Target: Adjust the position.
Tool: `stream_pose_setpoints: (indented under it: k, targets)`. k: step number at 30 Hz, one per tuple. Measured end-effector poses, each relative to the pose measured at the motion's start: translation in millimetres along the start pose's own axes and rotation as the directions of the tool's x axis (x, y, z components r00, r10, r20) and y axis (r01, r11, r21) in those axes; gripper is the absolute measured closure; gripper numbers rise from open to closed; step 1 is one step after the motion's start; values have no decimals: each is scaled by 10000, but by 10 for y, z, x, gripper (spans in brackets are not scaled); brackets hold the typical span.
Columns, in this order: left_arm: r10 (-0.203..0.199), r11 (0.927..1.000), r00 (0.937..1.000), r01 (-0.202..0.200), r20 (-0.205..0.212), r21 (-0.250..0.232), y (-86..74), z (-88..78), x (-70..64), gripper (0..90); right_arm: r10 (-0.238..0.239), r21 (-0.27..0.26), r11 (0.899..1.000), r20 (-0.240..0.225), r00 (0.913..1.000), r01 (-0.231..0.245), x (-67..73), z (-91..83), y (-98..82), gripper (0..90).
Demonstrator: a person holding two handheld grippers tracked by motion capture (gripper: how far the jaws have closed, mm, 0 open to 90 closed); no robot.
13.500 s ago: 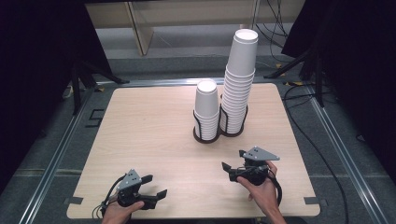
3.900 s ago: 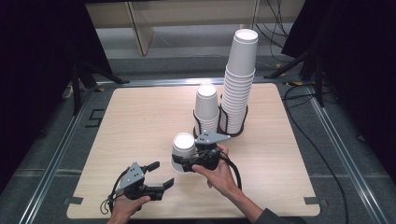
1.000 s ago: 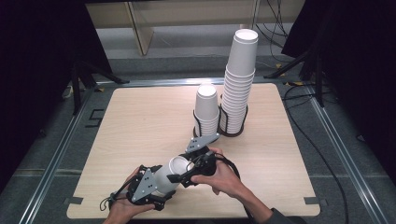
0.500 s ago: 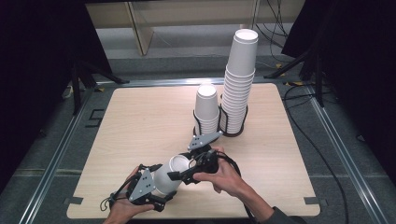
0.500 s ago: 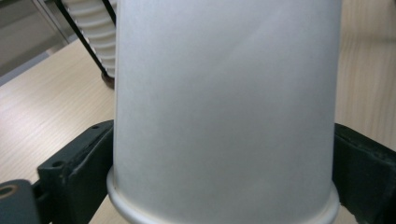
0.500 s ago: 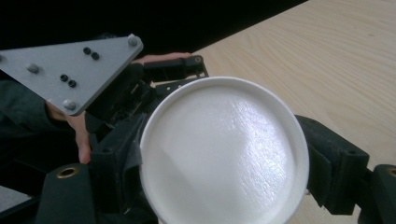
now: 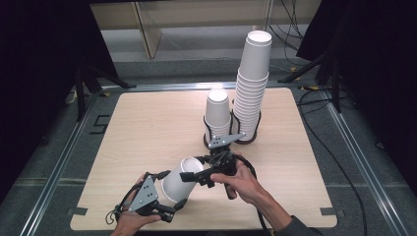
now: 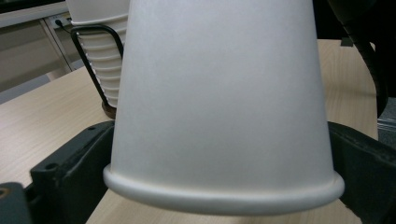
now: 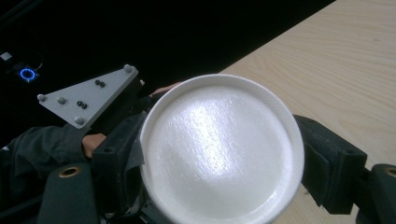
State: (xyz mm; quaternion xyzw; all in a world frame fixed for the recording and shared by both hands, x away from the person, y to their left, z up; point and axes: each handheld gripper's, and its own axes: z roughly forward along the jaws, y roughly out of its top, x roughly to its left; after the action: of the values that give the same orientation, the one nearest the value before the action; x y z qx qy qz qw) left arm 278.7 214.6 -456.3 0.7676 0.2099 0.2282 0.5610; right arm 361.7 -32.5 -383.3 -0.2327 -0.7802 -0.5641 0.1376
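We hold one white paper cup [image 7: 181, 179] sideways above the pale wooden surface [image 7: 147, 128]. Our right tongs [image 7: 193, 176] pinch its bottom end, so our left tongs [image 7: 173, 205], just opening, spread around its rim.

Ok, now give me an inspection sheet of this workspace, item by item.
Surface: light wooden table, bare apart from the cup holder.
Job's things: one paper cup held on its side above the table; a short stack and a tall stack of cups stand upside down in a black wire holder.
Clutter: nothing seen.
Grippers: right gripper clamps the cup's base end; left gripper has the rim end between its jaws, which have just been opening.
Cables: a black cable trails from the right gripper; more lie on the floor.
Surroundings: metal frame rails, dark curtains, wooden shelf behind.
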Motion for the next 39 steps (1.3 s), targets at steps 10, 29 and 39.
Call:
stream_pose_setpoints:
  k: [10,29,39]
  targets:
    - [29,9998,9998,-33,-205,-217,1,13,-7,7,42,-219,9998,-6,10000,-42,34,12,7,248]
    - [838,9856,9964,-811,-116,1482,15,-27,30,105,-2502,1609,9602,1316,9592,2284,157,-88,85,180]
    - [1651,9356,9821,-1849,902,3008,11,33,-47,112,-4838,3890,8322,1613,8602,3951,345,-63,60,194]
